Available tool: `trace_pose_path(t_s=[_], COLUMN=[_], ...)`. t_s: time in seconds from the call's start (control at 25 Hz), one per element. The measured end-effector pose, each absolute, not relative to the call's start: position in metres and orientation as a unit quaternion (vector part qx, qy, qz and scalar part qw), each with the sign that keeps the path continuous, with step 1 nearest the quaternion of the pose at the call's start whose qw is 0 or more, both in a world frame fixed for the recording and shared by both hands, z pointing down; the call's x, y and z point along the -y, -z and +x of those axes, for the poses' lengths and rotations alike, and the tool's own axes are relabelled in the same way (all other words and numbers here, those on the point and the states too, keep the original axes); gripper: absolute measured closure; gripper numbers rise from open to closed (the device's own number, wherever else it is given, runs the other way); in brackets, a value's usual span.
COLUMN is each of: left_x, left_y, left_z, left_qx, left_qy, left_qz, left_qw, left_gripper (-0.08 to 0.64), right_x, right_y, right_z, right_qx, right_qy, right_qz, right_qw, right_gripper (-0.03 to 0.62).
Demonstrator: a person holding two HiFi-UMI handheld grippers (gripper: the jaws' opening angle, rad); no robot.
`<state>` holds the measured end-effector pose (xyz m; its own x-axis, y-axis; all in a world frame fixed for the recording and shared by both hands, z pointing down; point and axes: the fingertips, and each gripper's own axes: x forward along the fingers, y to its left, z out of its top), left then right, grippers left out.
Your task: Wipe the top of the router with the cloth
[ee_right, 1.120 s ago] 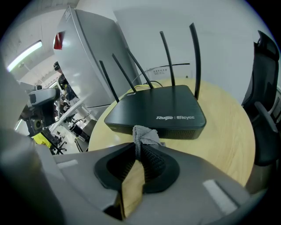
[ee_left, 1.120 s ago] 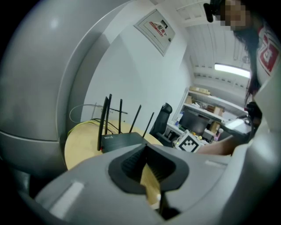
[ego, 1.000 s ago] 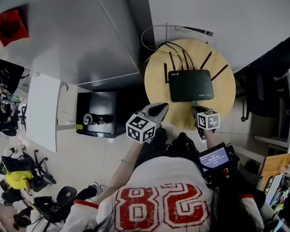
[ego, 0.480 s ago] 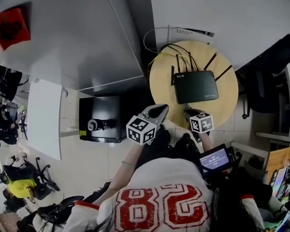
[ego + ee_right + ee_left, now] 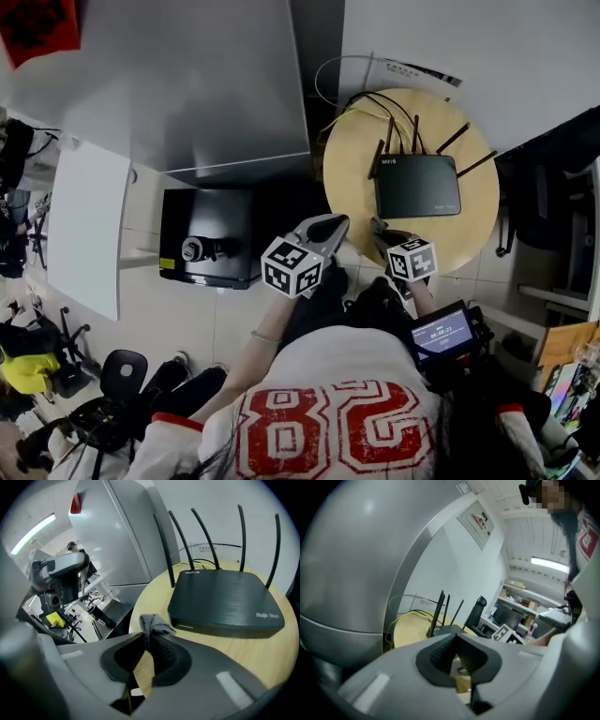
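Approach step: right gripper (image 5: 379, 228) jaws clenched on the cloth (image 5: 152, 623) beside the router (image 5: 417, 186); left gripper (image 5: 324, 227) jaws closed, empty. Next, I'd say, lift the cloth onto its top.

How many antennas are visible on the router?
5 antennas, all upright along the router's far side. In the right gripper view, left to right. None seems hidden.

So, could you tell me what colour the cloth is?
The cloth is grey, clearest in right gripper view.
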<state>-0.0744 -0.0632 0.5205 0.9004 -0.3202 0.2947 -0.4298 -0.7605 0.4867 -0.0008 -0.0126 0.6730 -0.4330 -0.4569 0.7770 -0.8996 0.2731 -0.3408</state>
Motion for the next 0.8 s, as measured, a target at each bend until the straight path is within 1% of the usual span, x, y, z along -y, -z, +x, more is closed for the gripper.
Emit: trace_pose_path(t_s=[0.12,0.48,0.8], left_x=[0.071,0.087,0.098], left_y=[-0.52,-0.522,-0.522], left_z=[-0.084,-0.104,-0.129], left_qx=[0.215,0.236,0.272], left_qy=[-0.088,-0.072,-0.057], left_qz=[0.93,0.923,0.914], left_qw=[0.286,0.294,0.295], left_gripper=[0.558,0.558,0.558], right_x=[0.018,0.066,0.114], right_y=[-0.664,-0.659,-0.656], right_z=[-0.012,-0.014,0.007], right_qx=[0.758,0.767,0.76], right_qy=[-0.392,-0.365,-0.338], right_qz=[0.442,0.431,0.444], right_qw=[0.277,0.305,0.334], right_gripper=[0.554,0.554,0.554])
